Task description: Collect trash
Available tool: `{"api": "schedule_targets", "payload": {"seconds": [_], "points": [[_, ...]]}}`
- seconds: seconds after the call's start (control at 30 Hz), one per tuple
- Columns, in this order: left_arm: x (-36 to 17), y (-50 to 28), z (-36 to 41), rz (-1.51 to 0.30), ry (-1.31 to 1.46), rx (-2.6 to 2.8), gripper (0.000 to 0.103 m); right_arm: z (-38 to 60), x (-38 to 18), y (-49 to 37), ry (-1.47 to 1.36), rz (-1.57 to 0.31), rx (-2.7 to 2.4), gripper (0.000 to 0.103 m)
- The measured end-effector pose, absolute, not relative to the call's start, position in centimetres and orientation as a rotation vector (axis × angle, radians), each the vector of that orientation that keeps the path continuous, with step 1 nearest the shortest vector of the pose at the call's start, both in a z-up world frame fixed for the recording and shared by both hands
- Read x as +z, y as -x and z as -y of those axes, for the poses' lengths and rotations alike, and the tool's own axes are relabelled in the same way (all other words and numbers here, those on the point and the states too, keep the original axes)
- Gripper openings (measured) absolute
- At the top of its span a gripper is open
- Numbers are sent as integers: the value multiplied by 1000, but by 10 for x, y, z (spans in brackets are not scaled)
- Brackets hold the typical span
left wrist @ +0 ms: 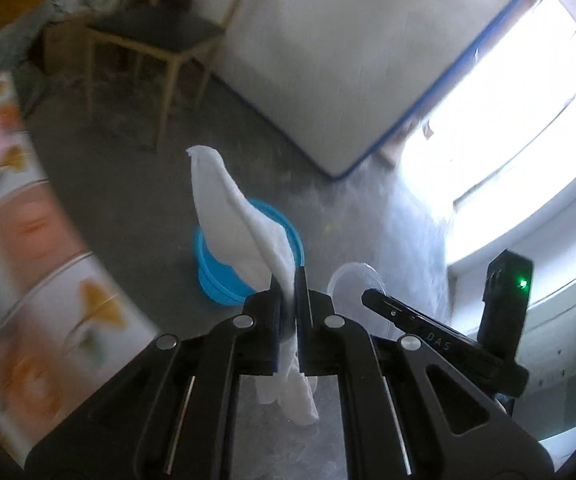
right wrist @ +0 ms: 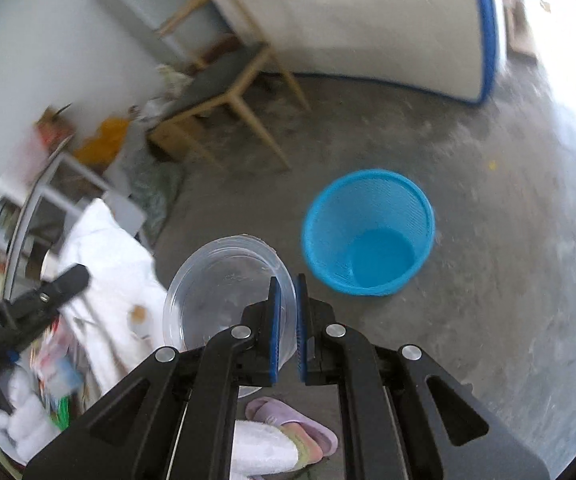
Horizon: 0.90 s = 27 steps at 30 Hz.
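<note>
My left gripper (left wrist: pixel 288 280) is shut on a white paper tissue (left wrist: pixel 232 220) that stands up above the jaws and hangs below them. It hovers over the floor, in front of a blue mesh waste bin (left wrist: pixel 216 276), which the tissue partly hides. My right gripper (right wrist: pixel 287 286) is shut on the rim of a clear plastic bowl (right wrist: pixel 216 292), held in the air to the left of the same blue bin (right wrist: pixel 368 236), which stands upright and empty on the concrete floor. The bowl (left wrist: pixel 352 280) and the right gripper's finger (left wrist: pixel 408 320) also show in the left wrist view.
A wooden chair (right wrist: pixel 224 92) stands behind the bin by a leaning white mattress with blue edging (right wrist: pixel 368 20). A table with a patterned cloth (left wrist: pixel 28 272) is at the left. A pink slipper (right wrist: pixel 288 420) lies on the floor. A cluttered table (right wrist: pixel 48 360) is at the left.
</note>
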<state>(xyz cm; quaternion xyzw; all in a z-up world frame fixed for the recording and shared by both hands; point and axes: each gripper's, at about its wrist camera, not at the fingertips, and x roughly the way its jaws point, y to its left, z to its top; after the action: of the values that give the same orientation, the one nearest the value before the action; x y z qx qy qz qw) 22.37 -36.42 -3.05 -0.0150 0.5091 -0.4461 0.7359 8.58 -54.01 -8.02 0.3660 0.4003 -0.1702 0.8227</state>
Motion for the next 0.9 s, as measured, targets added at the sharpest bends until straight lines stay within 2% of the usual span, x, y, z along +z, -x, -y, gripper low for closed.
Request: {"api": "schedule_targets", "payload": {"seconds": [0.13,0.17,0.2,0.23,0.27,0.33,0.43,0.53,0.73,0.8,0.87,0.9], "points": [[-70,-250,429,-1188,-21,-986,5,585,-118,-111,-837,-881,-430,7],[-79,-260,445,-1185,-19,-964,10,598,-129,-120,-858,-881,-458,8],[-84,-268,454,-1177,-13,-946,19,608,-138,-126,-867,-880,-491,8],[-93,-280,467,-1162,-17,-895,54,619,-146,-133,-866,-879,-518,12],[-94,-282,476,-1151,-25,-863,73,631,-160,-142,-877,-887,-533,29],[-102,-293,481,-1131,-29,-792,73,650,-188,-152,-931,-916,-562,44],[-101,-296,468,-1170,26,-787,73,661,-215,-148,-962,-945,-610,44],[-80,-289,444,-1102,22,-798,74,654,-219,-137,-959,-936,-596,44],[-15,-235,381,-878,-64,-857,78,624,-190,-116,-864,-925,-518,47],[8,-210,355,-824,-75,-868,79,609,-170,-108,-810,-912,-501,53],[24,-191,332,-788,-74,-860,79,591,-148,-100,-746,-887,-480,66],[30,-184,319,-784,-68,-863,79,579,-136,-96,-703,-874,-474,69]]}}
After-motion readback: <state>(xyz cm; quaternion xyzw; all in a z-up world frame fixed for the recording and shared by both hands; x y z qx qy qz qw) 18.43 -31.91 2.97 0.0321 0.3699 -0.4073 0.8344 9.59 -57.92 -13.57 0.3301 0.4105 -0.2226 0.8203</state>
